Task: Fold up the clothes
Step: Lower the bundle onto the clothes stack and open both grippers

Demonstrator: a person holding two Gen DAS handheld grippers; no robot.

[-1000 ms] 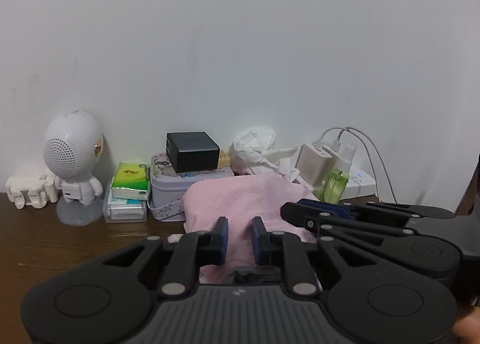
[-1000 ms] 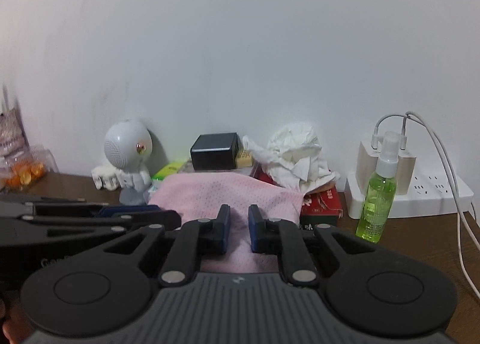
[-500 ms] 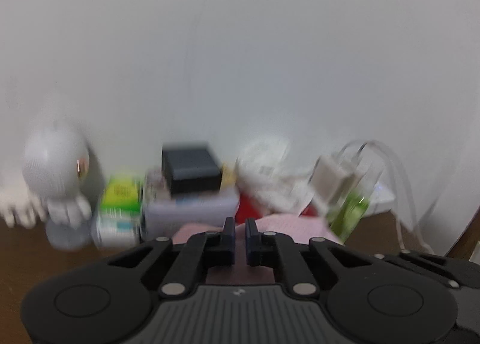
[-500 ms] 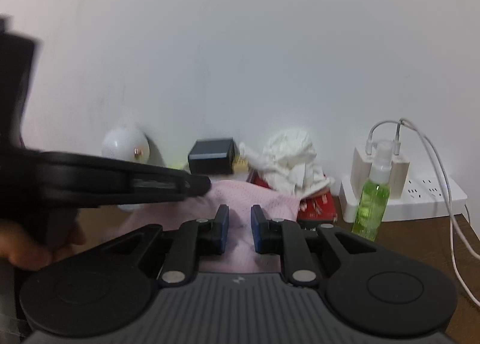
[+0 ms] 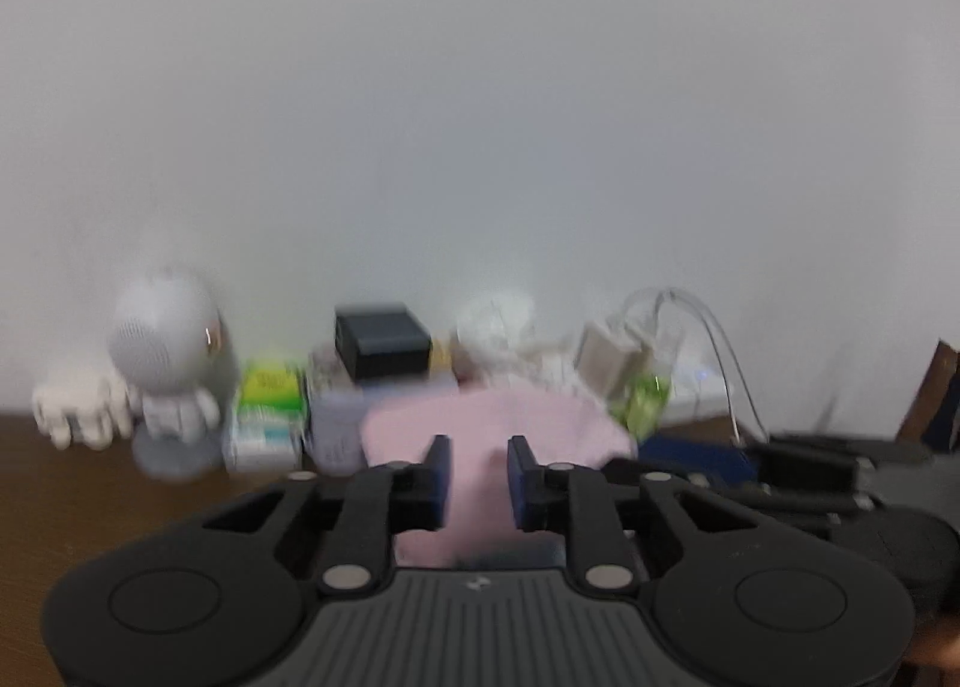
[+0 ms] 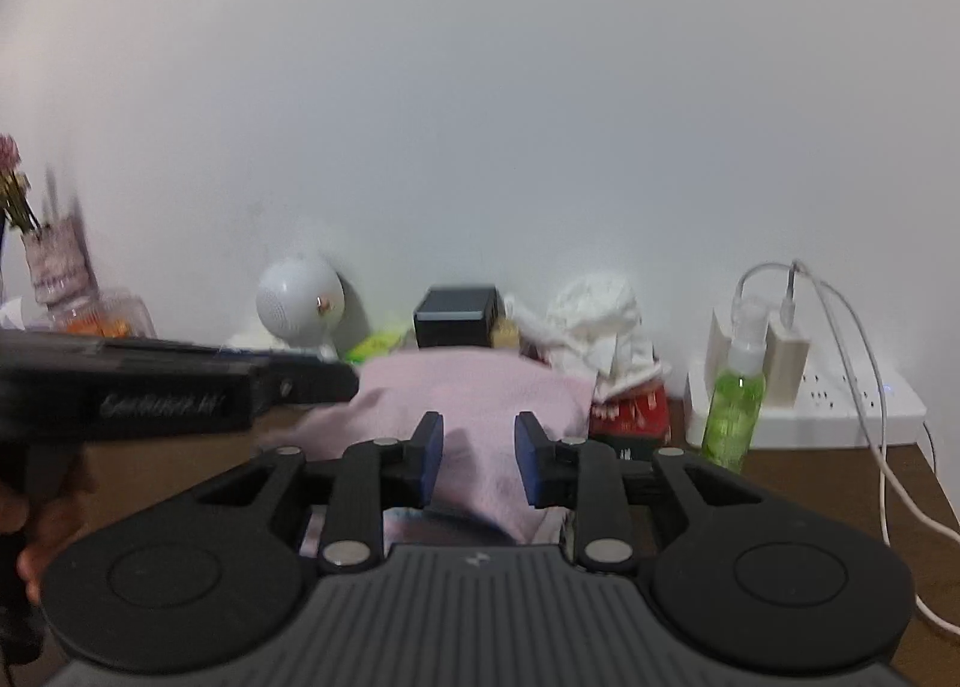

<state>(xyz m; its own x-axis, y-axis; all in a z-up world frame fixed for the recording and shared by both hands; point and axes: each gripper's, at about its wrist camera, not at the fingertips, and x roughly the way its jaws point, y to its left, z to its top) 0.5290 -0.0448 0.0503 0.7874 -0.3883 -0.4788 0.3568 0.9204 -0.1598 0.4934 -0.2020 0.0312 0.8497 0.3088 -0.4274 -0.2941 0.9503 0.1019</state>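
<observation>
The pink cloth (image 6: 480, 405) lies on the surface dead ahead of both tongs, its long axis crosswise. Right tongs (image 6: 478, 462) and left tongs (image 5: 478, 474) are opening, cloth between the pads, not pinched. Neither hand is clearly nearer.

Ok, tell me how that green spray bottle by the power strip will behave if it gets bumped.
The green spray bottle stands upright, tall and narrow, so it would probably tip rather than slide. It looks like thin clear plastic, likely light. Once down, its round body could roll toward the white cables next to it or off the brown table.
</observation>
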